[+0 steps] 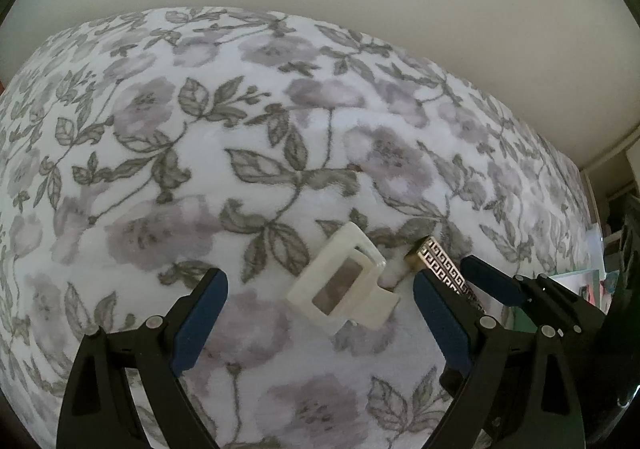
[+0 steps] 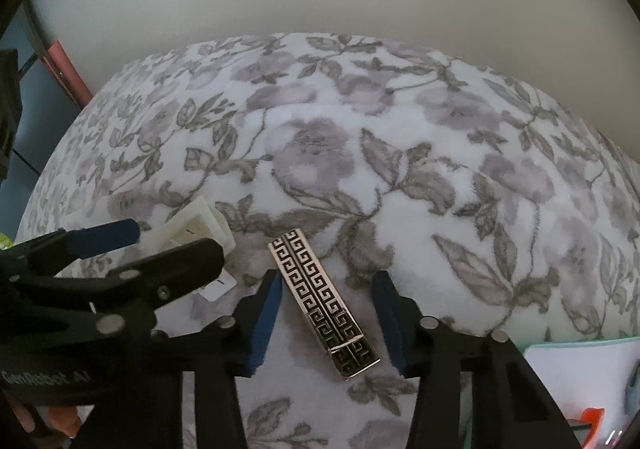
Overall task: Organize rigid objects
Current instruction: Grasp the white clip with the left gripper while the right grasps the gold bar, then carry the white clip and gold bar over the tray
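Hair clips, two of them, lie on the floral blanket (image 2: pixel 460 209) of a bed. Metal clip w/ Greek-key pattern (image 2: pixel 324 303) sits diagonal between the right tongs (image 2: pixel 326 319), spread wide, not touching it. Cream plastic clip (image 1: pixel 344 275) lies between the left tongs (image 1: pixel 320 313), also spread, empty. Metal one looks stiff, thin, prob. slick & light; best pinched across its long edges near mid-length. Plastic one likely light, rigid, maybe brittle; grip across the frame's outer sides. Soft bedding may let both sink or tilt.
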Available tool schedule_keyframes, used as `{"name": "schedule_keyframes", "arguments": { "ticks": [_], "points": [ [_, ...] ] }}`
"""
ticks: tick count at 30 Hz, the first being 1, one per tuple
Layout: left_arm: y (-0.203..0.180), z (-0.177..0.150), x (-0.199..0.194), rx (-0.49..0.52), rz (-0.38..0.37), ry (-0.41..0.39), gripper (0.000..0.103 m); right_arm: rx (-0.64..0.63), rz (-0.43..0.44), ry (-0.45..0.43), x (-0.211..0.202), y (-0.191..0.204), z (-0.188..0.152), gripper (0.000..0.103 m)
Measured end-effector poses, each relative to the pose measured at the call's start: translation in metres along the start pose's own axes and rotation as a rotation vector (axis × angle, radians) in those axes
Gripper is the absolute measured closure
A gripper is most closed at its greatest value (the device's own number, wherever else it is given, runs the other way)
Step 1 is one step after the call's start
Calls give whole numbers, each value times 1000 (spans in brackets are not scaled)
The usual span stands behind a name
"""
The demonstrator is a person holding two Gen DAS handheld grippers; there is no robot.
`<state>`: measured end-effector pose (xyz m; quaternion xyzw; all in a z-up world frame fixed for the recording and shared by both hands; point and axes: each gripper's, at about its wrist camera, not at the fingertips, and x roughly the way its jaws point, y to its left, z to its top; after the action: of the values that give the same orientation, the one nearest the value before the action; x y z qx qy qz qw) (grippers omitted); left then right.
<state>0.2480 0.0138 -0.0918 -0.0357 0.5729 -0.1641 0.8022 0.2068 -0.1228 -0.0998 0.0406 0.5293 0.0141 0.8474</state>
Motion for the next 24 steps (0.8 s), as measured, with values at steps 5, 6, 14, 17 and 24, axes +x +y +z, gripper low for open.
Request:
{"name": "schedule_keyframes", "arguments": {
  "ticks": [5,6,14,17,24],
  "points": [
    [-5,-2,4,20,14,10,9,25,4,4,-1,-7,-1,72],
    [-6,-2,5,21,21,12,9,30,7,4,-1,-9,-1,73],
    [-11,-5,13,29,23,30,25,14,-6,11,-1,-9,-2,75],
    [-9,-7,10,25,38,25,42,20,-5,12,-5,-9,-6,76],
    [-8,-14,5,21,51,40,42,38,3,29,-10,-11,-13,79]
  ]
}}
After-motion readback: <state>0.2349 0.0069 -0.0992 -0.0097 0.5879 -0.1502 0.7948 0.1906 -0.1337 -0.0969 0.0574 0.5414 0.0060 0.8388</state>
